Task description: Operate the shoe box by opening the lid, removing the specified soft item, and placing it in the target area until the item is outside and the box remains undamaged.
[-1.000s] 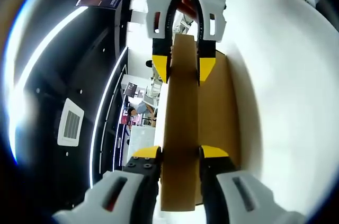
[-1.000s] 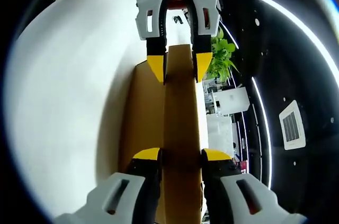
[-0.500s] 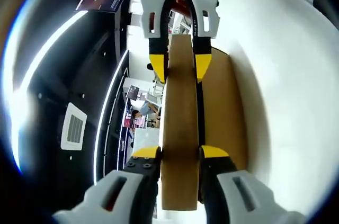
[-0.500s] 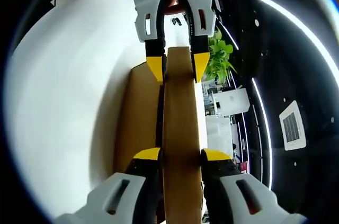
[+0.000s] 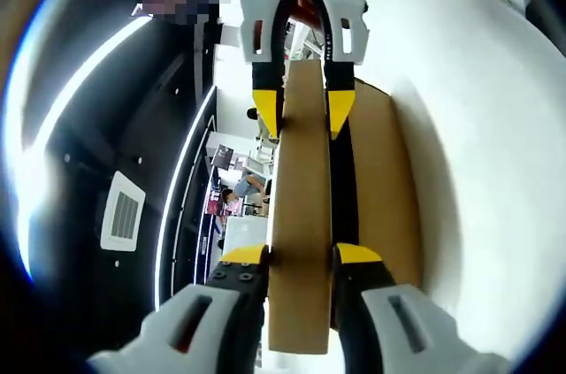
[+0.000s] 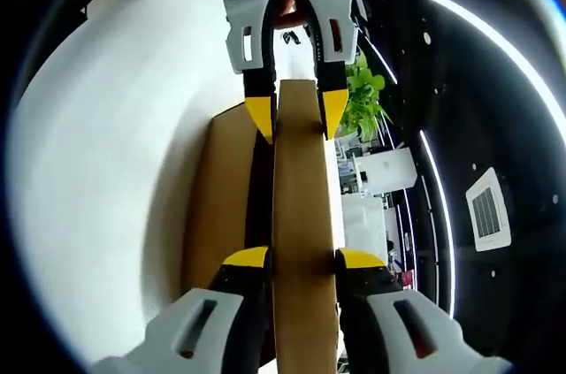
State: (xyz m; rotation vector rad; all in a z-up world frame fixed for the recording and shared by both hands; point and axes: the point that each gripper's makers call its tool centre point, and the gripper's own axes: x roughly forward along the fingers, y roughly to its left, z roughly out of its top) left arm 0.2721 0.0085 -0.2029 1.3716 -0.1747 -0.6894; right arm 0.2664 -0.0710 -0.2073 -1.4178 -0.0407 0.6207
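So there's a big white table (image 5: 478, 126), and a brown cardboard box (image 5: 389, 188) sits on it. The lid (image 5: 301, 215) is lifted off the box with a dark gap showing between the two, and it's held at both ends. The left gripper (image 5: 301, 255) is clamped on one end of the lid, and the right gripper (image 6: 301, 257) is clamped on the other end, so they face each other across it. Whatever's inside the box, I can't tell. A green plant (image 6: 367, 95) shows past the table's edge.
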